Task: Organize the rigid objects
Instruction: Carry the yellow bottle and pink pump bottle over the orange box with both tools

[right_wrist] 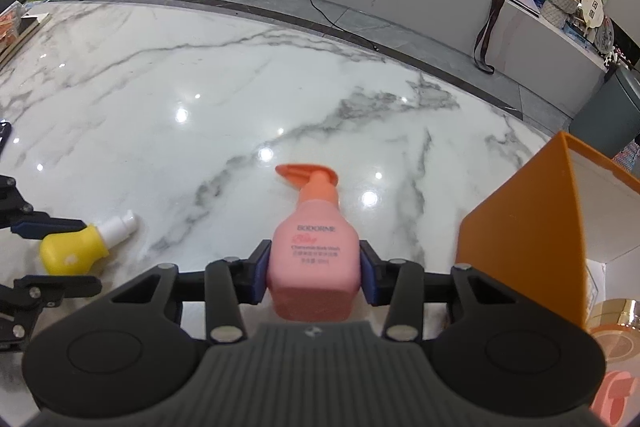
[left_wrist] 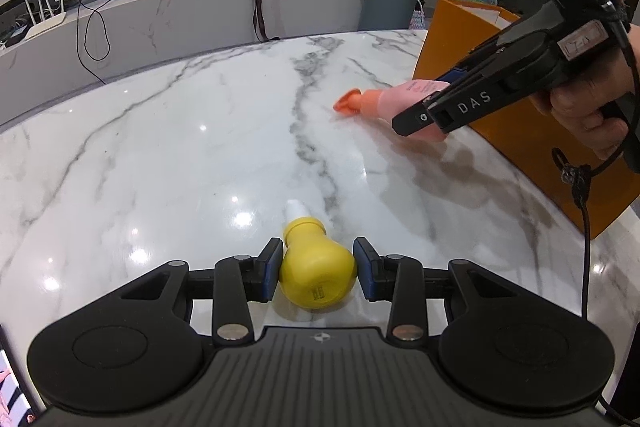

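Nearest the left wrist cam, the left gripper (left_wrist: 318, 269) is clamping a yellow bottle (left_wrist: 316, 273), blue pads pressing both sides of its round body. The bottle is lying on the marble table (left_wrist: 160, 155), base toward the cam, white cap (left_wrist: 295, 207) pointing away. Going right in that view, the pink pump bottle (left_wrist: 404, 95) is lying on the table w/ its orange pump head (left_wrist: 348, 101) pointing left, and the right gripper (left_wrist: 420, 119) is gripping its body; a hand (left_wrist: 588, 107) is wrapping the handle. An orange box (left_wrist: 520, 147) is standing just behind it at the table's right edge.

In the right wrist cam, far left, the yellow bottle (right_wrist: 74, 247) is sitting between the left gripper's fingers (right_wrist: 48, 227). Centre, the right gripper (right_wrist: 314, 273) is squeezing the pink bottle (right_wrist: 314, 259) on both flanks, pump (right_wrist: 306, 173) facing away. Right of it, the orange box (right_wrist: 520, 247) is standing open-topped, close beside the gripper. A gold-lidded jar (right_wrist: 616, 311) is showing at the frame's right edge; can't tell what it's resting on.
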Demonstrator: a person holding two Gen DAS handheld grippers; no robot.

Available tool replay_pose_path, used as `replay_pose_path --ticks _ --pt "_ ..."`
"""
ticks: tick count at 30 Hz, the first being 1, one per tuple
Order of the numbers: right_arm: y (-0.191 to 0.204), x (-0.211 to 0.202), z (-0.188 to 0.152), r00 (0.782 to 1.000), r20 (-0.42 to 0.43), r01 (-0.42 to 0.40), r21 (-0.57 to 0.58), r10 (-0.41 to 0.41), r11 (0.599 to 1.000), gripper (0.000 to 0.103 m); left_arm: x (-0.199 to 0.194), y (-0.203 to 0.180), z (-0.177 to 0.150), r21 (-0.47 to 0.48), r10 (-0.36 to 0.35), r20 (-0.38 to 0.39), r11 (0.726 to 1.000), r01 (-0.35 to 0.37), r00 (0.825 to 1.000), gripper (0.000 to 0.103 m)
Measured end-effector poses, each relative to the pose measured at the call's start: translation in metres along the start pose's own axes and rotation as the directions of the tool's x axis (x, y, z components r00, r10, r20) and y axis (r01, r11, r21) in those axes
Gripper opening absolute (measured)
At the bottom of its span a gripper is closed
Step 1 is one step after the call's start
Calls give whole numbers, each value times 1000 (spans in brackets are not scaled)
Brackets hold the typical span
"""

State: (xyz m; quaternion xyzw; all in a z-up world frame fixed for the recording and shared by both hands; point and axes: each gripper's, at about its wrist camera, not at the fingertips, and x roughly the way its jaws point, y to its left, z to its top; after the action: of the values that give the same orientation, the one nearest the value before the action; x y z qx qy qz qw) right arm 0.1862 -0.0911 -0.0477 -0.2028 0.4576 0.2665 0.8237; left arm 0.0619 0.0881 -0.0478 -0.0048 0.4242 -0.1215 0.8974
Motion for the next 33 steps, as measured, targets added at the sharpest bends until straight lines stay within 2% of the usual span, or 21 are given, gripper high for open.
replay_pose_path --ticks 8,22,33 --pt "-6 -22 -2 999 30 12 22 -13 1000 43 -12 -13 10 18 -2 32 1000 1 999 43" --pt "-20 -79 -8 989 142 21 77 -32 997 43 -28 -42 26 61 -7 80 998 2 997 43" --pt "-46 -135 -23 966 252 17 164 -59 986 44 -41 -63 38 107 -14 89 994 4 996 43"
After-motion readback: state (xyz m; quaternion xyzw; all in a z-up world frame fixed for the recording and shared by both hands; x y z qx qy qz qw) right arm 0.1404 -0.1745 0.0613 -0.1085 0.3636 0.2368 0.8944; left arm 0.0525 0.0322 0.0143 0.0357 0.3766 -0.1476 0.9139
